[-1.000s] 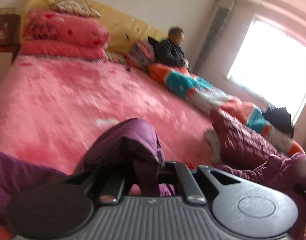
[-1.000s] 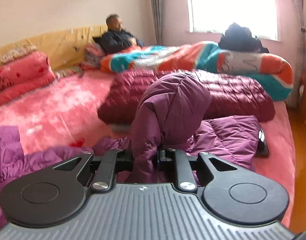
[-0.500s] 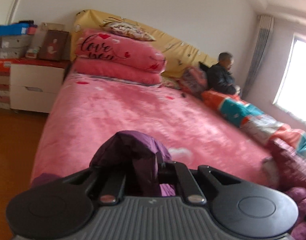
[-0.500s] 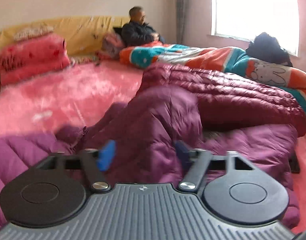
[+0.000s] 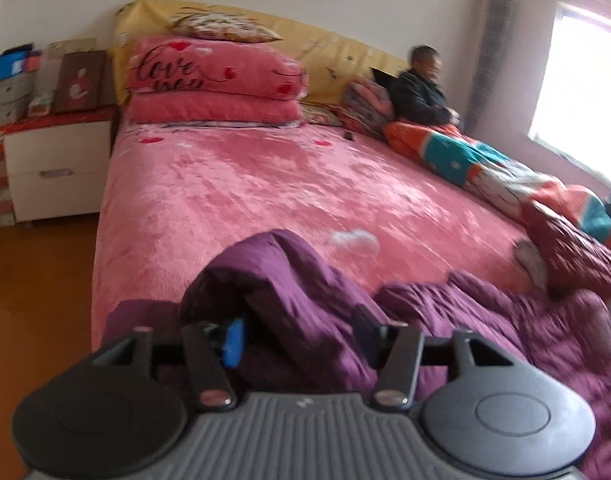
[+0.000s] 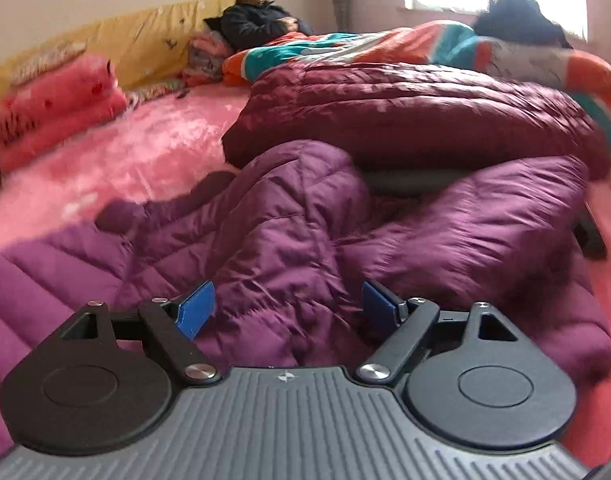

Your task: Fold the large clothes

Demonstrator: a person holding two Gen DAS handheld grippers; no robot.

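We work on a wide bed (image 5: 233,184) covered in pink plush, which stretches away ahead of both our grippers and gives the garment a flat place to be laid out. The purple quilted jacket (image 6: 289,216) is the thing we are folding; it lies right under and in front of both tools at the near edge of the bed, with its long axis running roughly crosswise to the way we point, from the left tool's side across to the right's. Beyond the right gripper a darker maroon quilted coat (image 6: 405,120) sits heaped just behind the jacket, and a person sits far ahead at the headboard under a bright patterned quilt (image 6: 385,44). The humped sleeve or flap (image 5: 273,276) rising in front of the left gripper (image 5: 301,332) looks, in our judgement, like a part just carried inward over the body and now being let go: its jaws are opening, the fabric is between them, and the blue pad on one side already stands clear of the cloth. The right gripper (image 6: 289,308) is opening too, nearly at full spread, with a ridge of the jacket between its fingers (image 6: 197,308) but not pressed by them. Both tools hold low and point downward so the cloth settles rather than drops.
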